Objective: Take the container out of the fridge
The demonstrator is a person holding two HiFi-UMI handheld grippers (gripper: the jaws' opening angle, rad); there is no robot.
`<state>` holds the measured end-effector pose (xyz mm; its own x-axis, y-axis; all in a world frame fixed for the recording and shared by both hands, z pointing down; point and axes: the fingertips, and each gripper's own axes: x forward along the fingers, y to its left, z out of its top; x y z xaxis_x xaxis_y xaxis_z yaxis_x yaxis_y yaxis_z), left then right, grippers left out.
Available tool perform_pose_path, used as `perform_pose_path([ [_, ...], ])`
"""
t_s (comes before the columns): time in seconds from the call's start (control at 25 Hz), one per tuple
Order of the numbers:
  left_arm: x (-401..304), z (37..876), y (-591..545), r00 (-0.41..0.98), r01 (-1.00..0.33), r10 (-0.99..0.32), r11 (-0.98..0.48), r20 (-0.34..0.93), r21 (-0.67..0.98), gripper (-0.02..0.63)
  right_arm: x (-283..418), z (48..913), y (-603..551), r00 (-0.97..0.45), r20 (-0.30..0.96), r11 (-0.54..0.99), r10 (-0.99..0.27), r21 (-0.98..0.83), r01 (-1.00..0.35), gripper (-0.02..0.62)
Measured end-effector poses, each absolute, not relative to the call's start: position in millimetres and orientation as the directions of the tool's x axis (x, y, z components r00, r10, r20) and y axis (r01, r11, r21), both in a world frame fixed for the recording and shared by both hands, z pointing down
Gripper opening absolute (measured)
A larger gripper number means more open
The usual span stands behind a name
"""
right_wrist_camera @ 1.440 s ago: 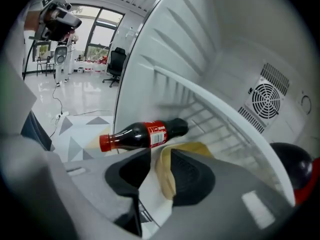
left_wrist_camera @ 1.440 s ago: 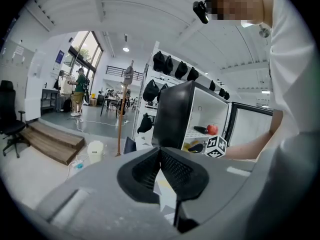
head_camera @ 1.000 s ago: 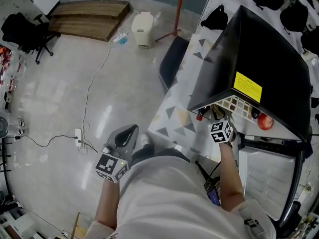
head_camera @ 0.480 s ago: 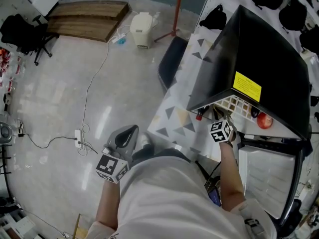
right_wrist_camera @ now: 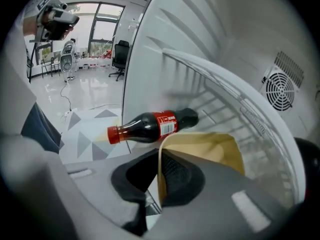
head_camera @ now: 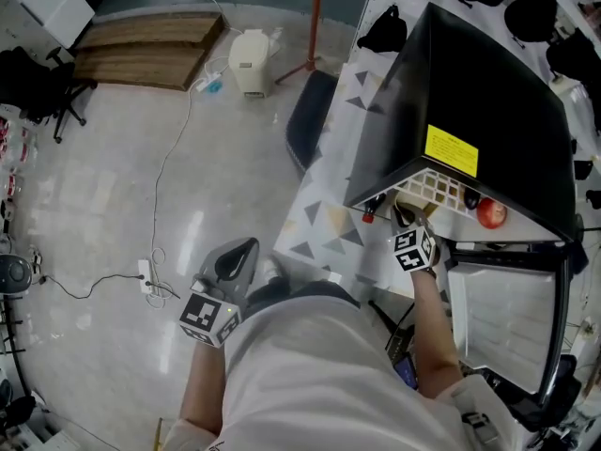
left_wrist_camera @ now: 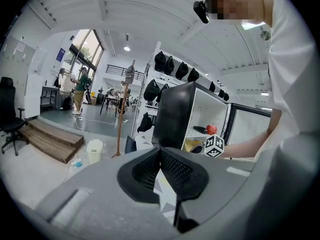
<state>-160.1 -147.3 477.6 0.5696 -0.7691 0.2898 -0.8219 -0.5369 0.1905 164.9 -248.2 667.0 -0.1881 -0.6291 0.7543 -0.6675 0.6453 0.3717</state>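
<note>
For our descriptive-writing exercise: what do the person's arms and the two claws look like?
Both the left claw and right claw have light grey moulded bodies with black ribbed pads set in a V. Each carries a white cube printed with black square markers. The person wears a white short-sleeved top. The right claw's jaws have just been closing, with the tan container between them.

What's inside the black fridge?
A cola bottle lies on the wire shelf, beside a tan container the right hand-held gripper has just closed on. A red round thing too. Below the shelf is hidden.
</note>
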Motion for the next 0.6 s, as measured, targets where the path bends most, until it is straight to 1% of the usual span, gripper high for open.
perform_pose_path([
  [0.36,-144,472,-162,0.668,-0.744,-0.7,-0.637,0.254,0.2,0.008,153,634,-217,-0.242,0.712,0.589,-0.659,0.287,-0.756,0.014],
  [0.6,-125,471,-172,0.747,-0.663,-0.621,-0.718,0.237,0.211,0.008,146,604,-196,-0.264,0.667,0.522,-0.697,0.219,-0.824,0.014],
])
